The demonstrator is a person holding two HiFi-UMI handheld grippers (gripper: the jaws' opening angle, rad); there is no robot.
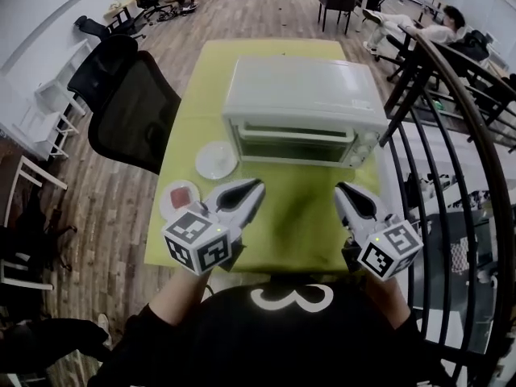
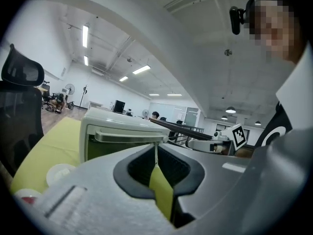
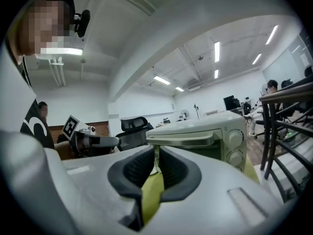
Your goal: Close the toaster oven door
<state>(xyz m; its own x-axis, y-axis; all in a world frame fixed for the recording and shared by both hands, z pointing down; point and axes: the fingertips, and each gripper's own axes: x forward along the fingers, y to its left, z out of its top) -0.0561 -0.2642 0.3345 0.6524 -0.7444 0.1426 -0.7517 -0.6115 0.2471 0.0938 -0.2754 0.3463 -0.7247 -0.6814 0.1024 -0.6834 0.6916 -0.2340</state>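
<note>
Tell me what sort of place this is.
Probably an open-plan office or lab. A mesh office chair stands by the table, a person lounges on a seat across the wood floor, and long strip lights run along the ceiling.

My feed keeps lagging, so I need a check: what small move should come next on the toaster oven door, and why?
Probably none on the door itself. The toaster oven door already looks shut, upright with its handle at the top. The left gripper and right gripper sit back from it over the table, jaws shut and empty. I'd just hold them clear.
</note>
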